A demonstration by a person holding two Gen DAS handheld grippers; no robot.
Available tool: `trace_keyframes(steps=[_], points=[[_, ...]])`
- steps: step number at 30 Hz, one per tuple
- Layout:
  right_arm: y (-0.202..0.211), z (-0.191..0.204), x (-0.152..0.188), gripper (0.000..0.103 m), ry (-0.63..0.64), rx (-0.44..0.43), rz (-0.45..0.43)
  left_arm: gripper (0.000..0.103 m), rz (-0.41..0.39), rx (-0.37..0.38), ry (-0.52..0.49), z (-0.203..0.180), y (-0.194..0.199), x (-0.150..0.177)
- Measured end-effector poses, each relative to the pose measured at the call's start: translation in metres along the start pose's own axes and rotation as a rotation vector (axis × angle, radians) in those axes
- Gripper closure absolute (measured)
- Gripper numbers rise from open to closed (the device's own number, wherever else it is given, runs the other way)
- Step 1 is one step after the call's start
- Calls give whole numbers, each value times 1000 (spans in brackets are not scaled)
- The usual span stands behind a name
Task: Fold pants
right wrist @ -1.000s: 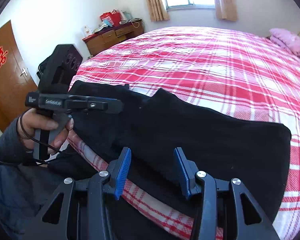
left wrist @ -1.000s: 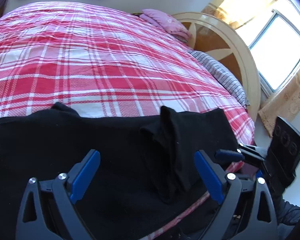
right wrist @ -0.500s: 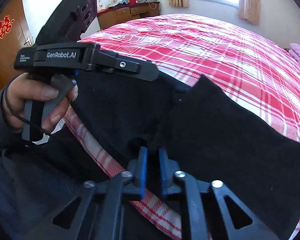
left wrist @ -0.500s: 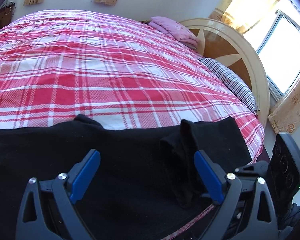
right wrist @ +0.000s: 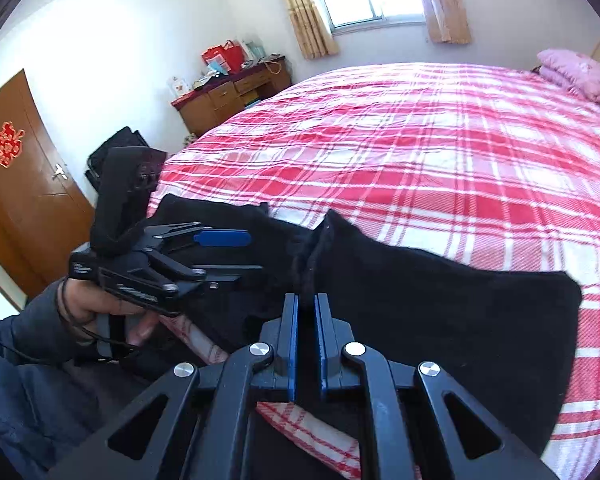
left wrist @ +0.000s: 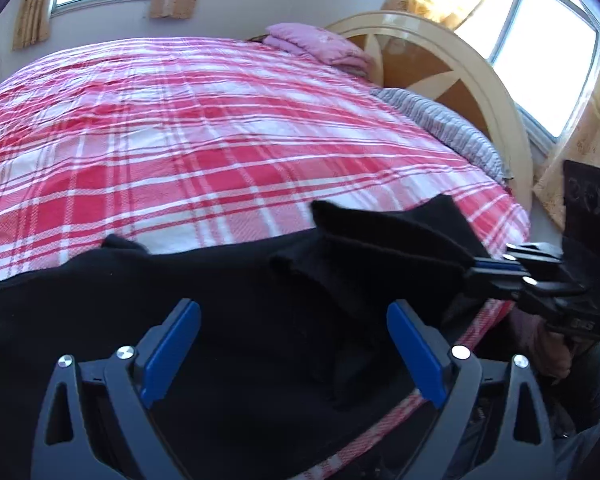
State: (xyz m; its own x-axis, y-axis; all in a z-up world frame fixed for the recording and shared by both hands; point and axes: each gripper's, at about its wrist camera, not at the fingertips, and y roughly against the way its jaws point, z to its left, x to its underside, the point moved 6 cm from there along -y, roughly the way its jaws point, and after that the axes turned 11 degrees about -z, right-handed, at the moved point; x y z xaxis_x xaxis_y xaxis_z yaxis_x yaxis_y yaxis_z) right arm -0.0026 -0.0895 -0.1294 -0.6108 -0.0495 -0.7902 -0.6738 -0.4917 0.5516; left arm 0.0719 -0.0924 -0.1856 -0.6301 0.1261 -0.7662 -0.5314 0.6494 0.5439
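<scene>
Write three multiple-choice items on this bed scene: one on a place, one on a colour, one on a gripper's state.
1. Where do the black pants lie?
A. on the floor
B. along the near edge of the bed
C. on the pillow

2. What colour is the plaid bedspread?
A. red and white
B. green
C. blue

3. How does the right gripper stand?
A. wide open
B. out of view
C. shut on a fold of the pants

Answers: 1 B, the dark cloth spreads along the bed's near side; 2 A, red checks on white; 3 C, its blue pads pinch a raised ridge of cloth.
</scene>
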Motion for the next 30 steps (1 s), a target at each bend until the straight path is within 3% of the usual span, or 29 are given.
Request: trace_keyframes(steps=[5, 10, 12, 14, 16, 19, 23, 26, 30], points=[[0, -8, 2, 95, -24, 14, 2, 36, 80, 86, -83, -32, -18, 11], [7, -11, -3, 95, -28, 12, -17, 50, 92, 78, -96, -28, -38, -1], [9, -11, -4, 95, -32, 10, -24, 50, 26, 9, -52, -6, -38, -20], [10, -11, -5, 95, -36, 1, -32, 41, -24, -27, 43, 21, -34, -35], [9, -7, -4, 95, -34, -10, -32, 38, -42, -50, 131, 45, -30, -38], [1, 1, -1, 95, -21, -25, -16, 38, -35, -58, 181, 61, -21, -31], [-31, 29, 17, 95, 38, -78, 80, 38, -31, 0, 228, 60, -9, -17], [-54, 40, 38, 90, 137, -27, 196, 38, -16, 66, 251, 50, -8, -14], [-37, 33, 35, 90, 166, -30, 185, 38, 47, 175, 274, 25, -20, -6]])
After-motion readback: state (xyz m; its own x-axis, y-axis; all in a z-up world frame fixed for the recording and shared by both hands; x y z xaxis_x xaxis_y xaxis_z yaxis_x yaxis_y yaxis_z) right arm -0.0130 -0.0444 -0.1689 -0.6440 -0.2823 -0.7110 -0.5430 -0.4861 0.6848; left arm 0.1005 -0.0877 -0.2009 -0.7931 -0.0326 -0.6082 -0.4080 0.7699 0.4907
